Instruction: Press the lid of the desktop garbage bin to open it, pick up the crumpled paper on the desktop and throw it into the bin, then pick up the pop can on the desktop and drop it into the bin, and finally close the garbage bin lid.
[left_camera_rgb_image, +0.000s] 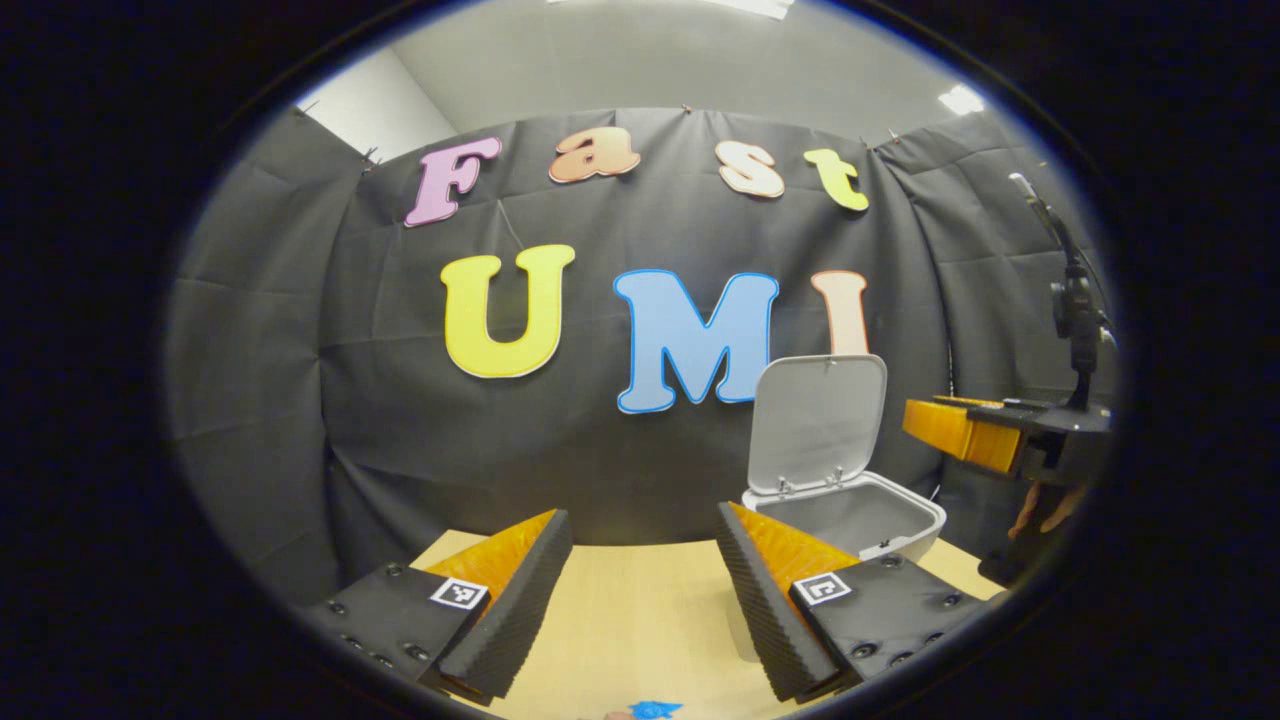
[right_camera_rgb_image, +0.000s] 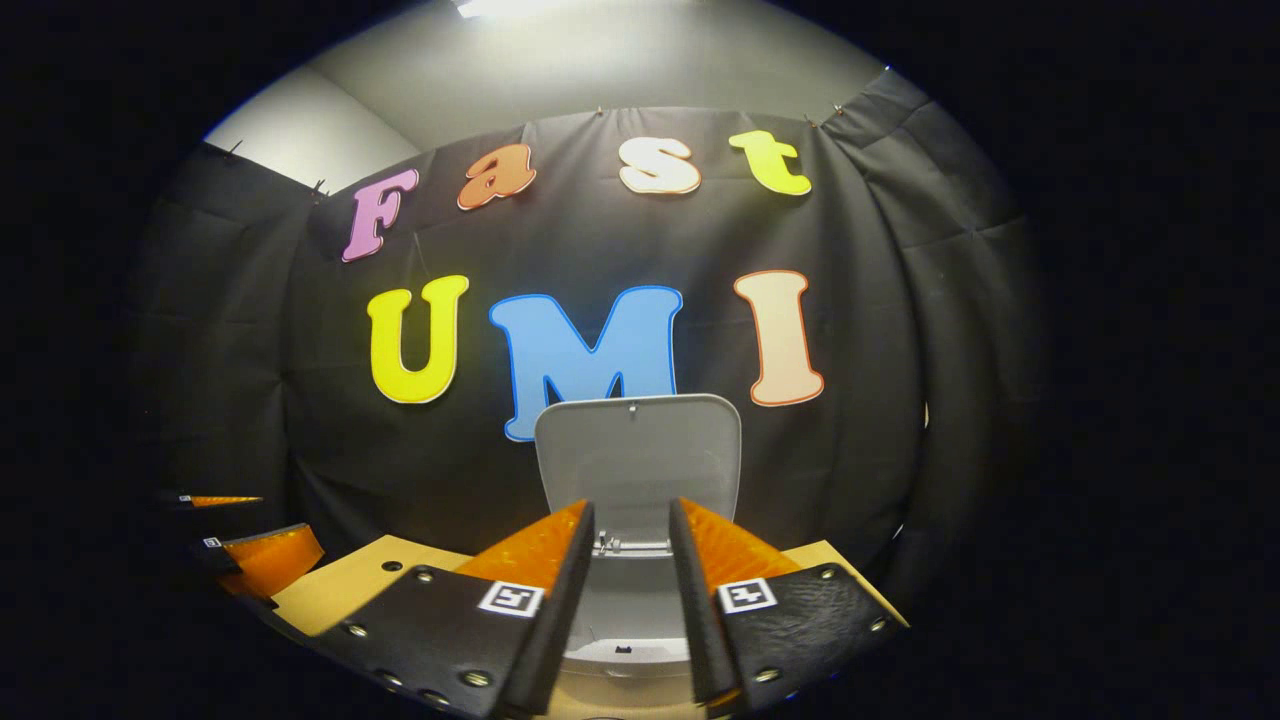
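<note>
The white desktop bin (left_camera_rgb_image: 880, 520) stands on the wooden table (left_camera_rgb_image: 640, 620) at the right, its lid (left_camera_rgb_image: 815, 420) raised upright against the back wall. My left gripper (left_camera_rgb_image: 642, 520) is open and empty, hovering over the table left of the bin. My right gripper (left_camera_rgb_image: 960, 430), held by a hand (left_camera_rgb_image: 1040, 510), hangs above and to the right of the bin. In the right gripper view, my right gripper (right_camera_rgb_image: 632, 515) is open with nothing between its fingers; the bin's open mouth (right_camera_rgb_image: 620, 610) lies just below and the lid (right_camera_rgb_image: 637, 450) behind. The bin's inside is hidden.
A small blue thing (left_camera_rgb_image: 655, 709) peeks in at the table's near edge; I cannot tell what it is. A black stand (left_camera_rgb_image: 1075, 310) rises at the far right. The left gripper (right_camera_rgb_image: 255, 555) shows over the table's left corner (right_camera_rgb_image: 350, 590).
</note>
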